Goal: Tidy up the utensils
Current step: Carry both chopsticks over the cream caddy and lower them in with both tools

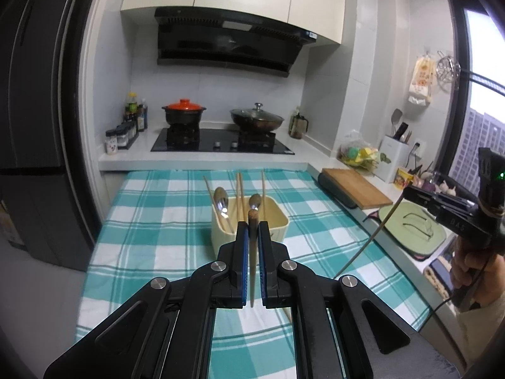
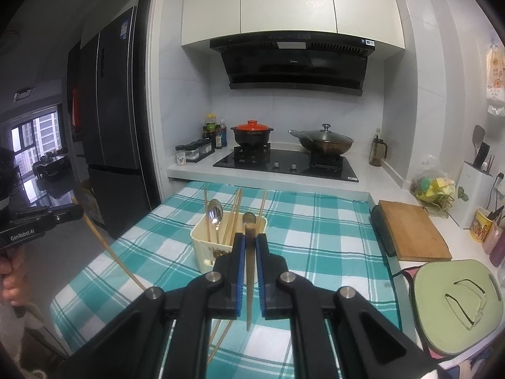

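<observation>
A cream bin [image 1: 221,237] [image 2: 202,249] stands in the middle of the teal checked cloth [image 1: 157,208]. Two metal spoons [image 1: 221,199] [image 2: 215,213] and several chopsticks stand in it. My left gripper [image 1: 252,225] is shut on a light wooden chopstick [image 1: 252,268], a little short of the bin and above the cloth. My right gripper [image 2: 250,238] is shut on a darker chopstick [image 2: 250,271], also just short of the bin. Each view shows the other gripper [image 1: 407,191] [image 2: 79,213] off to the side, its chopstick [image 1: 372,237] [image 2: 110,252] slanting down. Two loose chopsticks [image 2: 221,331] lie on the cloth.
Behind the cloth is a hob [image 2: 284,164] with a red-lidded pot [image 2: 252,134] and a wok [image 2: 325,142]. On the counter at right lie a wooden cutting board [image 2: 413,230] and a green mat [image 2: 457,303] with glasses. A dark fridge [image 2: 110,126] stands at left.
</observation>
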{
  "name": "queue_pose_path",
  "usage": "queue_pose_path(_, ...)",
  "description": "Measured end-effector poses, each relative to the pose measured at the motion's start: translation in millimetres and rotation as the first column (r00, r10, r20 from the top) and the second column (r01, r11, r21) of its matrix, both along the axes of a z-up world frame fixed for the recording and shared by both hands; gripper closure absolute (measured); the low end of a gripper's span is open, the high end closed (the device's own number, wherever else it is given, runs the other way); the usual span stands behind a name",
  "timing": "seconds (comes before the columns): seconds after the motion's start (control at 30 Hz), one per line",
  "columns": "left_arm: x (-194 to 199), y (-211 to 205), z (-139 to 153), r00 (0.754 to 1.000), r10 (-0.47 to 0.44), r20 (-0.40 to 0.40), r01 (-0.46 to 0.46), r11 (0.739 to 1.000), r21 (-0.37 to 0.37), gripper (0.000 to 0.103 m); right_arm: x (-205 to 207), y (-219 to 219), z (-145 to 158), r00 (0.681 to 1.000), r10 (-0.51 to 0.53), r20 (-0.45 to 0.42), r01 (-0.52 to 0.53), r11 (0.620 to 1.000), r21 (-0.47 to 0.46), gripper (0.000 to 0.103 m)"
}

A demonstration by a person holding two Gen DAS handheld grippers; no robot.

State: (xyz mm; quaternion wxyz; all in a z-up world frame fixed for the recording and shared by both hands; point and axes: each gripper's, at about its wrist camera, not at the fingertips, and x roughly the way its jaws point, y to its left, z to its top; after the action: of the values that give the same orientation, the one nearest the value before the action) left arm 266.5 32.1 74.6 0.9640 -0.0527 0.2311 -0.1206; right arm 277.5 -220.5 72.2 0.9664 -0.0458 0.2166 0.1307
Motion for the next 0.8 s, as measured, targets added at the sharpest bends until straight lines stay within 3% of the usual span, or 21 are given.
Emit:
queue_pose_path(0.23, 30, 6, 43, 0.996, 0.015, 0.086, -0.014, 1.000, -0.007, 0.099, 25, 6, 30, 0.998, -0.002, 0.070, 0.003, 1.000, -0.012, 0.096)
queue_pose_path(0.4, 74, 1, 61, 0.991, 0.032, 0.127, -0.031, 0.999, -0.009, 0.099, 52, 15, 53, 0.991, 0.025, 0.132, -0.026, 1.000, 0.011, 0.096)
queue_pose_path(0.67, 156, -16, 35, 0.997, 0.041, 0.060, -0.040, 0.999, -0.005, 0.099, 111, 55, 46, 0.976, 0.094, 0.195, -0.087, 0.995, -0.042, 0.096)
queue_pose_path(0.8, 190, -23, 8, 0.999, 0.035, -0.030, -0.034, 0.999, 0.008, 0.099, 152, 66, 20, 0.985, 0.123, 0.120, -0.119, 0.992, -0.039, 0.096)
